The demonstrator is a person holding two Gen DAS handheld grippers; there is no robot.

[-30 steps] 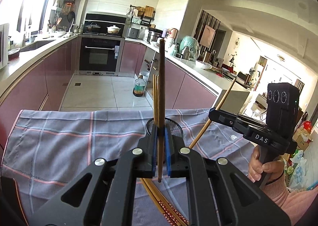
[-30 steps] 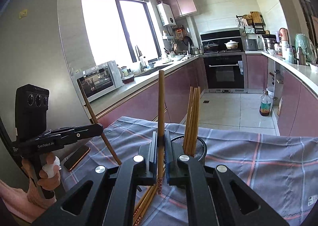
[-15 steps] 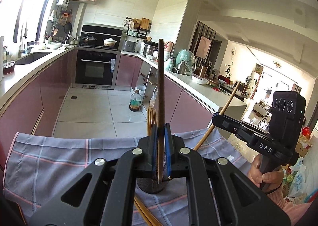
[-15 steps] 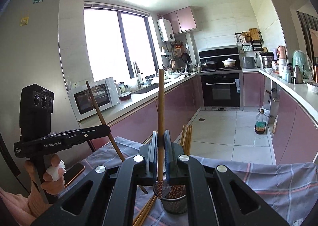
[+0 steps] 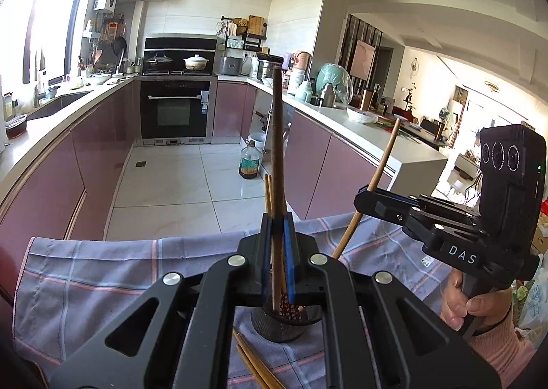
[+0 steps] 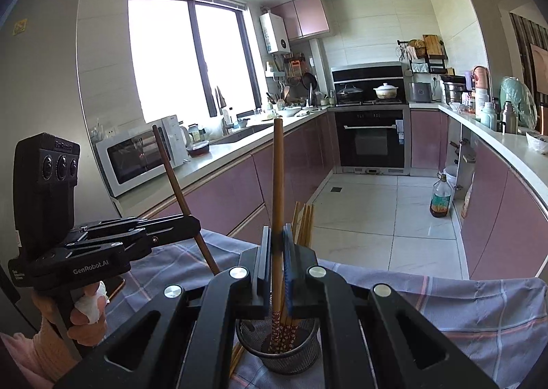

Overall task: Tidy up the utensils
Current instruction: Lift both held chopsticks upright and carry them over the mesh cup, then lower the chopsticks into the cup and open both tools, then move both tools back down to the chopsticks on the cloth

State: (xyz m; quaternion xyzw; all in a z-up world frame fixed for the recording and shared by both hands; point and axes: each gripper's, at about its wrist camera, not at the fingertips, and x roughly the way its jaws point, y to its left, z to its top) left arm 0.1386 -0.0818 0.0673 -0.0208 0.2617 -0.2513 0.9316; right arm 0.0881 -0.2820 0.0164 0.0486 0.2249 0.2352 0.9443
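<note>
A black mesh utensil cup [image 5: 284,327] stands on a plaid cloth [image 5: 102,279], with several chopsticks [image 6: 303,224] upright in it. My left gripper [image 5: 277,252] is shut on a dark brown chopstick [image 5: 278,149], held upright with its lower end over the cup's mouth. My right gripper [image 6: 276,262] is shut on a lighter chopstick [image 6: 278,176], whose patterned lower end hangs inside the cup [image 6: 279,354]. Each view also shows the other gripper off to one side: the right gripper [image 5: 366,199] and the left gripper [image 6: 195,228], each with its chopstick slanting.
Loose chopsticks [image 5: 253,365] lie on the cloth just in front of the cup. A phone [image 6: 116,286] lies at the table's left side. The cloth's far edge [image 5: 171,241] drops off to the kitchen floor, where an oil bottle [image 6: 440,197] stands.
Both grippers have moved forward over the cloth with their chopsticks. The cup, earlier beyond the jaws, now sits right beneath them, and each chopstick's lower end has come over or into its mouth.
</note>
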